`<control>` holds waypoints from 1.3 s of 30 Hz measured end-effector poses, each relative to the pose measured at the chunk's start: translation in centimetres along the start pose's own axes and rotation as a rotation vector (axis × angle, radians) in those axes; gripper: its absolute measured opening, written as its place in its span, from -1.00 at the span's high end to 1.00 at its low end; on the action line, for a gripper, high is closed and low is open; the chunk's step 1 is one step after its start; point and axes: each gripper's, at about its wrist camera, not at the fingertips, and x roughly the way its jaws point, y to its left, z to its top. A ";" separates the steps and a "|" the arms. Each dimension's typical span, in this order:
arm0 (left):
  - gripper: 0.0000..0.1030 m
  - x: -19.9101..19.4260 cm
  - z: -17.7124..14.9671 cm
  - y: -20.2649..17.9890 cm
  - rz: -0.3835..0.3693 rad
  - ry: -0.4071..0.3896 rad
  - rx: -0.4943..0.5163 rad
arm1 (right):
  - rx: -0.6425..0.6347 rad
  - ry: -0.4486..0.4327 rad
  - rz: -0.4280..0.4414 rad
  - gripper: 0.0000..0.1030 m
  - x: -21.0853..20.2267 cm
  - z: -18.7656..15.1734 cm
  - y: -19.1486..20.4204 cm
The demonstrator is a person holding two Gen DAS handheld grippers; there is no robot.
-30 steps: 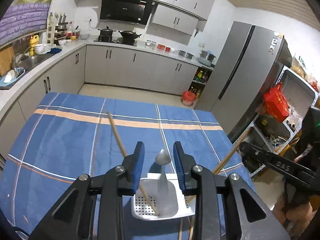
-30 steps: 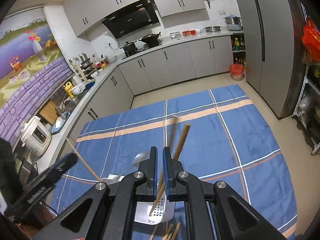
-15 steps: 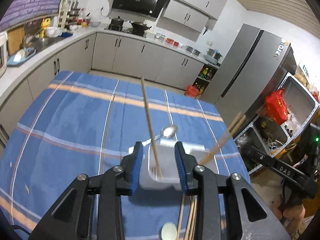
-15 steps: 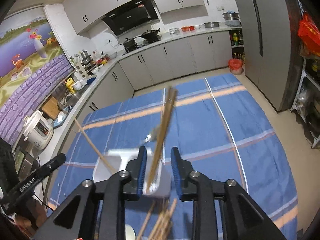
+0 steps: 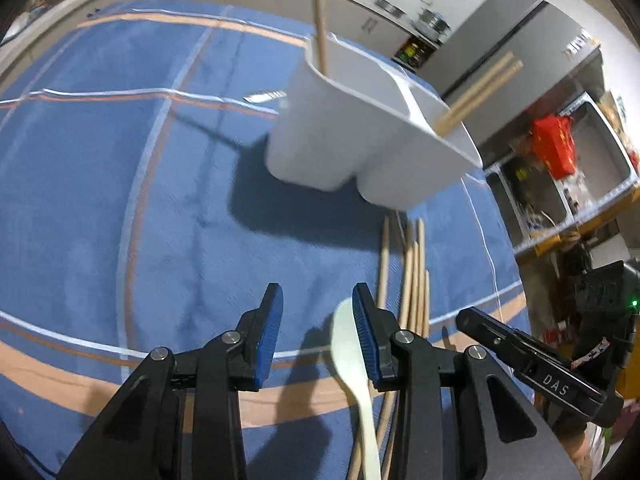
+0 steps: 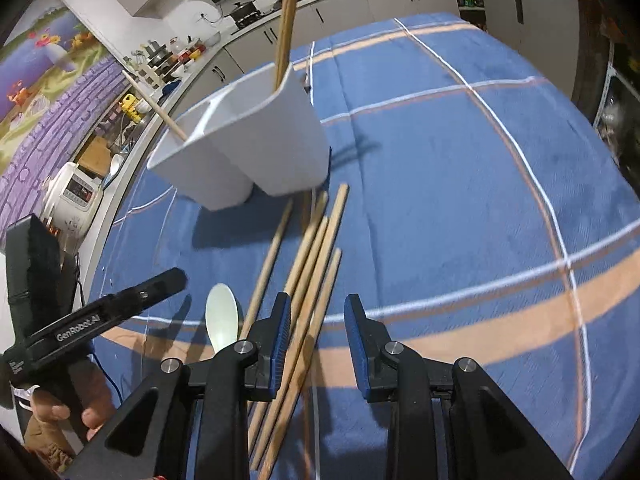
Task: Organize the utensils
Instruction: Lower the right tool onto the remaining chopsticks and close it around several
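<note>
Beside a white utensil holder (image 6: 244,148) already holding some chopsticks, both grippers hover open and empty, the left gripper (image 5: 316,320) over a white spoon (image 5: 352,344), the right gripper (image 6: 316,320) over loose chopsticks (image 6: 308,264), apparently about to close and pick up.

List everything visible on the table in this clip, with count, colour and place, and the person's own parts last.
tablecloth: one, blue with orange and white stripes, covering the table
utensil holder: one, white, two compartments, standing mid-table
chopsticks in holder: three, wooden; two in one compartment, one in the other
loose chopsticks: about five, wooden, lying before the holder
spoon: one, pale, beside the loose chopsticks
left gripper: black, blue pads, open over the spoon
right gripper: black, blue pads, open over loose chopsticks
hand: one, holding left gripper
</note>
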 end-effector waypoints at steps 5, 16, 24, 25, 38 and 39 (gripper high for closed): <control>0.33 2.3 -0.6 -1.0 -0.035 0.053 0.033 | 0.004 -0.009 -0.006 0.42 -0.9 -0.8 -0.3; 0.96 2.3 -1.1 -2.7 0.003 0.048 0.084 | -0.053 0.011 -0.040 0.42 0.9 0.2 0.7; 0.96 -1.9 -1.3 -0.9 0.046 -0.043 0.062 | -0.057 -0.022 -0.105 0.43 3.0 3.8 0.9; 0.96 -2.2 -1.4 -0.8 0.051 -0.051 0.061 | -0.057 -0.021 -0.118 0.45 3.3 4.3 1.0; 0.96 -5.4 -1.9 0.6 0.117 -0.137 0.052 | -0.147 0.019 -0.281 0.92 5.3 6.8 1.8; 0.96 -5.6 -1.9 0.6 0.118 -0.141 0.053 | -0.147 0.021 -0.303 0.93 5.2 6.7 1.5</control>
